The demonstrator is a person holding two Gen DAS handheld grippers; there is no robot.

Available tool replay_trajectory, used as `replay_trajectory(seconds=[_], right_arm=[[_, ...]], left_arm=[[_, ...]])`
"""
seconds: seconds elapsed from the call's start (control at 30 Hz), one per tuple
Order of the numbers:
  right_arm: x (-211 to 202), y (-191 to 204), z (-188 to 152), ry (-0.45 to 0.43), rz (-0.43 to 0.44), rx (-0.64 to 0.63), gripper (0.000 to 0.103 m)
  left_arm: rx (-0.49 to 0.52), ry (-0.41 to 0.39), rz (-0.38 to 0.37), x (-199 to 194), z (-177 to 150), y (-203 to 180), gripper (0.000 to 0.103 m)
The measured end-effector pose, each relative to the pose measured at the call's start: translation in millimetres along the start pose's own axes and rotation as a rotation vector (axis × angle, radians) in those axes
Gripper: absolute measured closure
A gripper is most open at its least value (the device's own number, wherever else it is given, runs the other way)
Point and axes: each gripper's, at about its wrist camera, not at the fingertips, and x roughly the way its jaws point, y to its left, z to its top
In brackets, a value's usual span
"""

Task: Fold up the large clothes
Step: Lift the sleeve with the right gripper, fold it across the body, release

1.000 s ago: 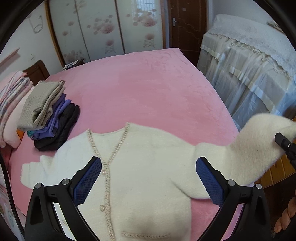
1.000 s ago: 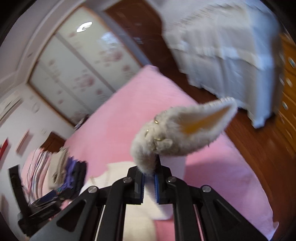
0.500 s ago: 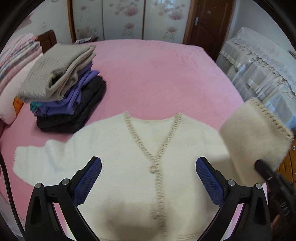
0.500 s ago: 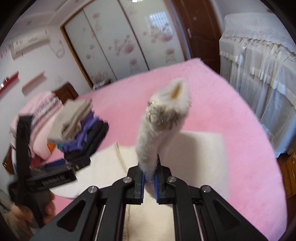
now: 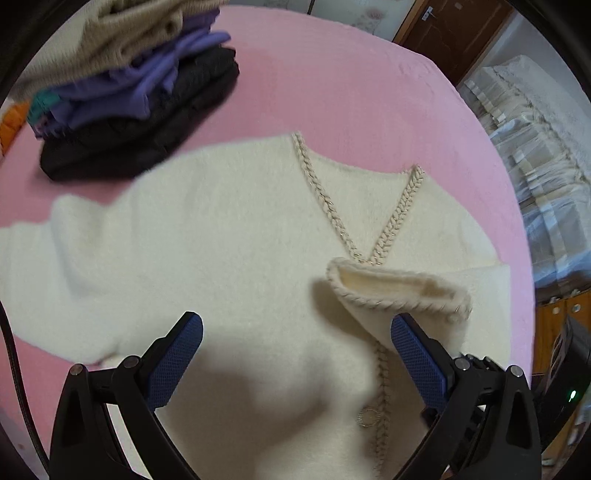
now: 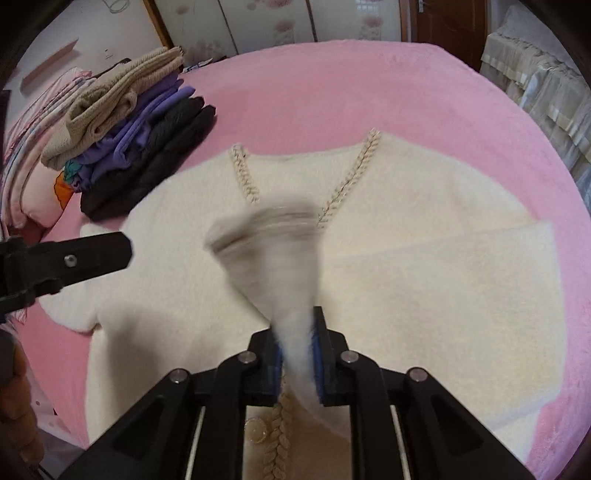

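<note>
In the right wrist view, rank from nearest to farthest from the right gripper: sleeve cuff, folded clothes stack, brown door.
1. Sleeve cuff, between the jaws of the right gripper, which have just been opening.
2. Folded clothes stack, far left on the bed.
3. Brown door, back wall, upper right.

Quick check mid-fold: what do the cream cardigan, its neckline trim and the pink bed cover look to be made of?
Cream cardigan: looks like a fuzzy, brushed knit, matte, with a soft nap and blurred edges; fibre can't be told.
Neckline trim: a braided beige cord, seemingly with a faint metallic glint in places.
Pink bed cover: appears to be plush fleece or velvet-like fabric, short pile with a soft sheen.
</note>
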Motion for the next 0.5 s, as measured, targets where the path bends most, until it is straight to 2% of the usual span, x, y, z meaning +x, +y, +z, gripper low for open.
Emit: replay_trajectory(seconds=[0.03,0.07,0.23,0.37,0.5], right_arm=[[-2.5,-0.1,-3.6,0.004,-0.003,-0.004,0.069],[-4.4,-0.5,-4.6,0.009,-0.004,-0.007,0.066],[-21.4,-1.3,-20.7,0.032,0.007,-0.018,0.065],[-25.1,6.4,-30.5,0.052,0.024,-0.055,0.064],[-29.5,15.6,-45.1,0.076,0.064,-0.092,0.064]], left_arm=[[-0.017,0.018,-0.034,5.4,1.3,2.0,0.002],[-0.039,0.045,-0.072,12.8,2.3,4.9,0.002],[-0.137,0.148,-0.205,42.1,1.7,14.7,0.003],[-0.171,0.167,-0.279,48.8,-2.0,14.3,0.003],[-0.155,0.183,-0.323,51.4,-2.6,6.5,0.003]])
